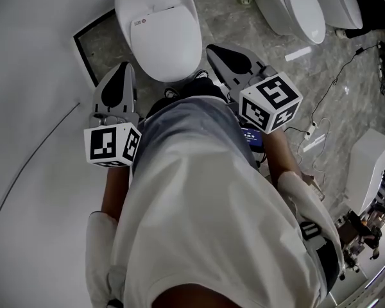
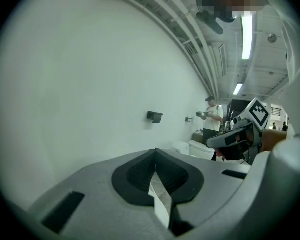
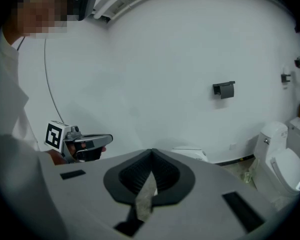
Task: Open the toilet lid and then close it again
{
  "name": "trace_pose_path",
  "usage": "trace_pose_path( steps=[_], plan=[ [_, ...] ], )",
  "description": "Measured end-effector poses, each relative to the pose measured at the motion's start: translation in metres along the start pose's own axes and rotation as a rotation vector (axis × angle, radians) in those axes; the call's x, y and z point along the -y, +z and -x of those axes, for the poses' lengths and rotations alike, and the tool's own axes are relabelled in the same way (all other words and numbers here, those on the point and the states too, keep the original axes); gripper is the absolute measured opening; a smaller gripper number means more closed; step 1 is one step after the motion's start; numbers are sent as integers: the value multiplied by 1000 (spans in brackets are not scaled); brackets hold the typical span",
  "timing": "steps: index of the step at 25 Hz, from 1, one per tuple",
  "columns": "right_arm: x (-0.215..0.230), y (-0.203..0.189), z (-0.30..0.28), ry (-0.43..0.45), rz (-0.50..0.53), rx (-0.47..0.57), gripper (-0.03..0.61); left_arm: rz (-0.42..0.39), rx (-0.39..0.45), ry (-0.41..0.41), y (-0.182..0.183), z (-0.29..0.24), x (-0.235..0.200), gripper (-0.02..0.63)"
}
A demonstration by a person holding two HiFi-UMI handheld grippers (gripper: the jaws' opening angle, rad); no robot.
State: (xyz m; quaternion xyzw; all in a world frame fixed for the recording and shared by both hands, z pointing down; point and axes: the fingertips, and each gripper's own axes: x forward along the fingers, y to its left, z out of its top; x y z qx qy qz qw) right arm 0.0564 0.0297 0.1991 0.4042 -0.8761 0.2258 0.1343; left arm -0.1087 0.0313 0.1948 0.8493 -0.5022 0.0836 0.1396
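The white toilet [image 1: 160,31] stands against the wall at the top of the head view, its lid down flat. My left gripper [image 1: 124,67] hangs in the air near the bowl's front left, apart from it; its jaws are shut with nothing between them, tips meeting in the left gripper view [image 2: 155,156]. My right gripper [image 1: 213,50] is raised at the bowl's front right, also apart from it and shut on nothing [image 3: 151,154]. Just past the right jaws the top of the toilet [image 3: 191,154] shows. Each gripper shows in the other's view: left gripper [image 3: 85,144], right gripper [image 2: 235,139].
More white toilets [image 1: 298,8] stand in a row to the right on the marble floor. Cables [image 1: 337,82] and a white box [image 1: 369,169] lie at right. A black paper holder [image 3: 224,89] is on the white wall. A person [image 2: 212,116] stands far back.
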Motion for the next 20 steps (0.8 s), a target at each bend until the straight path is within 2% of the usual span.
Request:
trace_pose_path(
  steps=[8,20],
  plan=[
    [-9,-6,2,-5,53,-60,9,34,10,17,6,9,-1,9],
    [-32,-20,-2,17,85,-128,9,11,-94,-29,-23,18,9,8]
  ],
)
